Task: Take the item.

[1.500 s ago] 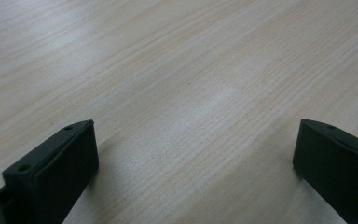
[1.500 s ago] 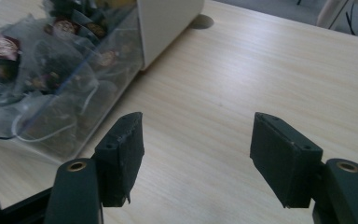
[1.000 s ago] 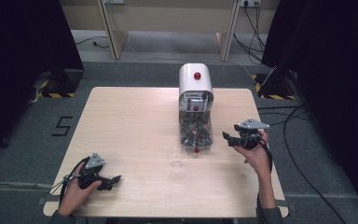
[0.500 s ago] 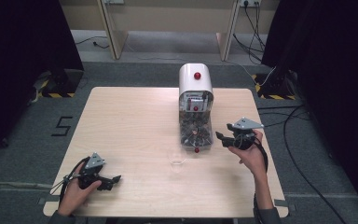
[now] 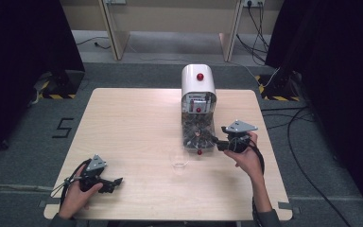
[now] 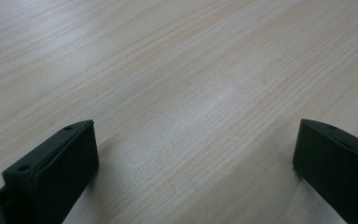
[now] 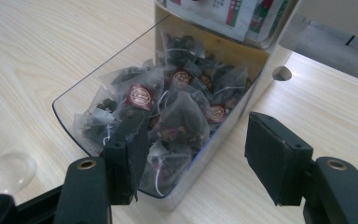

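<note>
A white dispenser [image 5: 198,87] with a red knob stands at the table's far middle. Its clear drawer [image 5: 197,137] is pulled out toward me and holds several mesh tea bags [image 7: 177,112] with red tags. My right gripper [image 5: 217,143] is level with the drawer's right side, pointing left at it. In the right gripper view this gripper [image 7: 196,144] is open, one jaw in front of the drawer's near corner and the other outside its right wall, gripping nothing. My left gripper [image 5: 115,184] rests near the table's front left, and its jaws [image 6: 196,135] are open over bare wood.
A small clear cup [image 5: 180,160] stands on the wooden table [image 5: 132,127] just in front of the drawer, also at the left edge of the right gripper view [image 7: 2,172]. Cables lie on the floor to the right of the table.
My right gripper has moved left, closer to the drawer of tea bags. The left gripper has stayed where it was.
</note>
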`<action>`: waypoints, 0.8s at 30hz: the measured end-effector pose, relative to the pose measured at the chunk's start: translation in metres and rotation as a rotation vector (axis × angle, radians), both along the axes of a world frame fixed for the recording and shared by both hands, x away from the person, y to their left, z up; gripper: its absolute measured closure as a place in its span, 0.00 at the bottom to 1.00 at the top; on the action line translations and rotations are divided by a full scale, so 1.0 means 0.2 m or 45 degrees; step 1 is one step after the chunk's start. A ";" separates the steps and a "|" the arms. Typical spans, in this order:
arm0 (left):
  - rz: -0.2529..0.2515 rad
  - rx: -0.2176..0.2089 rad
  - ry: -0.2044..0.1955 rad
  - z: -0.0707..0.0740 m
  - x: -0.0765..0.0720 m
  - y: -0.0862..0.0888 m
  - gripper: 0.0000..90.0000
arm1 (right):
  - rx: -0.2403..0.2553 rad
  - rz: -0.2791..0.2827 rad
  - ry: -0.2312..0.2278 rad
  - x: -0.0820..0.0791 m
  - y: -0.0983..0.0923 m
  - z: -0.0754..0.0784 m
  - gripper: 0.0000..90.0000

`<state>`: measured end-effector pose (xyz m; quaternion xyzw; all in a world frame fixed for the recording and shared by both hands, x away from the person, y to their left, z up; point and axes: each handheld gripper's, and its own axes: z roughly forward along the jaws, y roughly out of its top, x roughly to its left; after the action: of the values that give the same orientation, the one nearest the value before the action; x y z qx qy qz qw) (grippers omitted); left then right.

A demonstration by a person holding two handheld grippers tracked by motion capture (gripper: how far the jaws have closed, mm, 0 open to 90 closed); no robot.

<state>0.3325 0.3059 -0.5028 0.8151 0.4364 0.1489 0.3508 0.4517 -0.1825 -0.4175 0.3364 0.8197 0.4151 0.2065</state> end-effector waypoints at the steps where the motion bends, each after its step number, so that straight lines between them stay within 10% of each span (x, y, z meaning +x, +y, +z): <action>1: 0.000 0.000 0.000 0.00 0.00 0.00 0.00 | 0.002 0.003 -0.001 0.00 0.01 0.00 0.45; 24: 0.000 0.001 0.000 0.00 0.00 0.00 0.00 | -0.007 0.053 -0.010 0.07 0.11 -0.03 0.46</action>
<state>0.3325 0.3060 -0.5028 0.8151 0.4364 0.1492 0.3507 0.4653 -0.1611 -0.4229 0.3172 0.8268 0.4183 0.2020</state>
